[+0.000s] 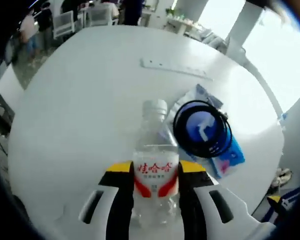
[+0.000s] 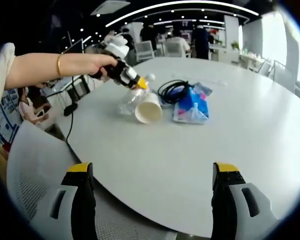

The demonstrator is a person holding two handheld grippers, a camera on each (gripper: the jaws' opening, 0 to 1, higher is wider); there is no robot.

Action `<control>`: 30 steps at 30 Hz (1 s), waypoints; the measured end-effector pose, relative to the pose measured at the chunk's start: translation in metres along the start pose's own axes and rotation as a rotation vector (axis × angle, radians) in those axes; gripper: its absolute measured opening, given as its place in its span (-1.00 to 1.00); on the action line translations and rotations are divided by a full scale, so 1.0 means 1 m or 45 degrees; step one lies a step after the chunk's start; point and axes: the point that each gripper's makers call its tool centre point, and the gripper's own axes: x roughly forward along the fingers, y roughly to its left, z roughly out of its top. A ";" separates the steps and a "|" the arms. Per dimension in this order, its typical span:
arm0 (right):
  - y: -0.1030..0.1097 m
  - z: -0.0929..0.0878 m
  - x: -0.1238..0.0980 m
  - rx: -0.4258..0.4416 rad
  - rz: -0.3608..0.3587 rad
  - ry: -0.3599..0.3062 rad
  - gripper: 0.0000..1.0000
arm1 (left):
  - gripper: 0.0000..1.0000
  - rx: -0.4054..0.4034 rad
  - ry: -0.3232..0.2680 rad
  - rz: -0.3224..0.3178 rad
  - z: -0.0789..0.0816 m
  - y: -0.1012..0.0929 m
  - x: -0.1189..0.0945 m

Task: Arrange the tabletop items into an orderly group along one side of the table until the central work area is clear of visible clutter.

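My left gripper (image 1: 156,167) is shut on a clear water bottle (image 1: 155,150) with a white cap and a red-and-white label. To the bottle's right, a black coiled cable (image 1: 202,129) lies on a blue tissue packet (image 1: 230,156). In the right gripper view, a hand holds the left gripper (image 2: 127,75) over the tilted bottle (image 2: 129,100). A white paper cup (image 2: 149,107) lies on its side in front of it. The cable (image 2: 172,90) and packet (image 2: 192,107) are just to the right. My right gripper (image 2: 152,167) stands open over the near table edge, with nothing between its jaws.
A white power strip (image 1: 175,68) lies far across the round white table (image 1: 80,115). A white mesh chair (image 2: 35,165) stands at the near edge below the right gripper. Chairs, desks and people fill the room behind.
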 end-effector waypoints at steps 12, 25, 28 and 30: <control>0.001 0.002 -0.001 -0.007 0.003 -0.016 0.95 | -0.38 0.027 -0.213 -0.006 0.031 0.005 -0.023; 0.002 0.001 0.000 -0.029 0.001 -0.004 0.95 | -0.36 0.099 -0.383 0.026 0.030 0.013 -0.031; 0.002 0.000 0.000 -0.033 0.000 0.001 0.95 | -0.36 0.120 -0.396 0.029 0.027 0.011 -0.033; 0.003 0.000 0.000 -0.037 0.003 0.003 0.95 | -0.35 0.143 -0.405 0.034 0.025 0.010 -0.033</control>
